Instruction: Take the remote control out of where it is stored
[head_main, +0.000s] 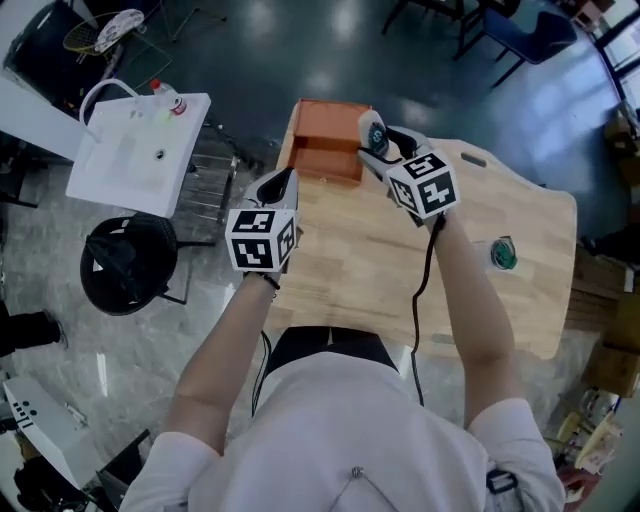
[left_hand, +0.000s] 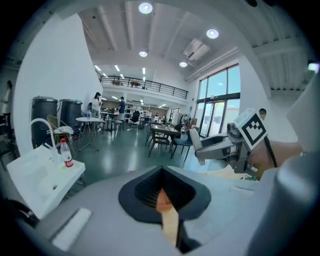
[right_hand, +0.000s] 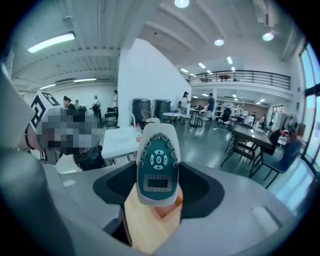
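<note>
The pale wooden table (head_main: 500, 300) lies below me, and the shallow orange open box (head_main: 325, 135) at its far edge is, I take it, the storage spot. My left gripper (head_main: 283, 187) hangs clenched on nothing over the table's left side, probably to stay out of the way. My right gripper (head_main: 383, 150) clamps the lower end of the white-and-teal remote control (right_hand: 158, 162). It holds the remote raised by the box's right edge, so I judge it clear of storage.

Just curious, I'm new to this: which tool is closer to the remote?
Right. The right tool grips the remote; the left tool is shut and empty, apart on the remote's left.
</note>
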